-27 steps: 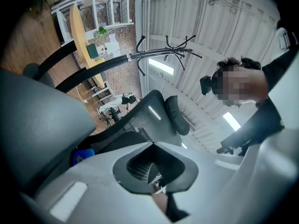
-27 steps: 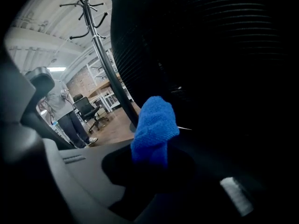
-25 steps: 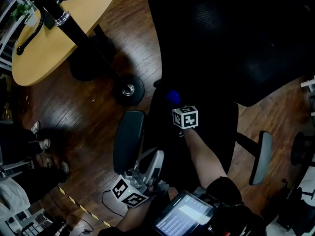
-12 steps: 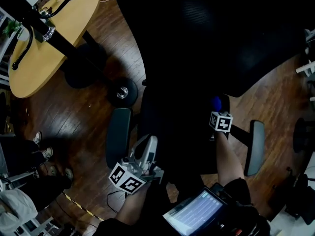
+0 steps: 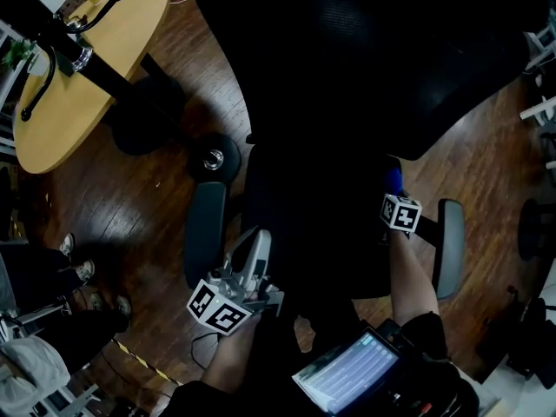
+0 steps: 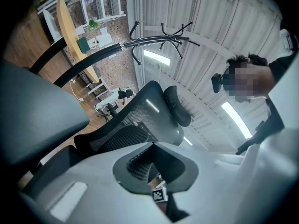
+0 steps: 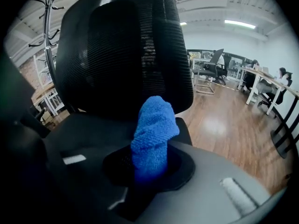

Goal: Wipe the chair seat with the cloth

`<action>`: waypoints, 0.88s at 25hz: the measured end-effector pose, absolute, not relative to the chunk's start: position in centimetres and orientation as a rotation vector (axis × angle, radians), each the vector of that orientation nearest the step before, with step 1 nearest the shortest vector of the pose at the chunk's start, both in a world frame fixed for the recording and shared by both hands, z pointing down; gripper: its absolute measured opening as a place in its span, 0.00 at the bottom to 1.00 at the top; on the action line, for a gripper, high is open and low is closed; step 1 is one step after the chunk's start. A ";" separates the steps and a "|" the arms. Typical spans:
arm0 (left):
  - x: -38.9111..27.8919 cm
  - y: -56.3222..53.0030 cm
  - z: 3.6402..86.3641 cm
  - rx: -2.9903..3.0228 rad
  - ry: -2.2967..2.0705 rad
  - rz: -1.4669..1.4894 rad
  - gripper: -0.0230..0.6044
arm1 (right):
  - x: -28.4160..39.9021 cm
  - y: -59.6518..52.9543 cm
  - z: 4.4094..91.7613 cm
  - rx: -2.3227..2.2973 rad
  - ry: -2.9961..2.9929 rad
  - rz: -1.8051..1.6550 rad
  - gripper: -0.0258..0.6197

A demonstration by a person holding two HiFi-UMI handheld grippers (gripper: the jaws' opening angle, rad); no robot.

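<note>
The right gripper (image 5: 395,194) sat at the right edge of the chair seat (image 5: 304,233), forearm stretched forward, jaws clamped on the blue cloth (image 7: 152,134). The left gripper (image 5: 254,248) hung by the seat's left front corner, jaws together, empty.

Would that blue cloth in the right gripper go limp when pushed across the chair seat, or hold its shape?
Probably limp: the cloth is bunched and twisted where the right gripper clamps it. Its fuzzy weave suggests it would drag, not slip. Likely light, since the short end stands up unsupported.
</note>
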State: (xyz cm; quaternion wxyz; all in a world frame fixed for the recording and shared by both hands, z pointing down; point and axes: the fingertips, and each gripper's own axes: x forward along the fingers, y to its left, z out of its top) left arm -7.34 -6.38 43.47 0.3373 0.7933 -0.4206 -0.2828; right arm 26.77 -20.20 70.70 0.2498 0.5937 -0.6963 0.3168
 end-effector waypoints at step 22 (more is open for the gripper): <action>-9.7 -5.2 42.4 2.054 -1.123 -0.801 0.02 | -10.4 -15.5 71.1 0.830 -2.363 0.836 0.12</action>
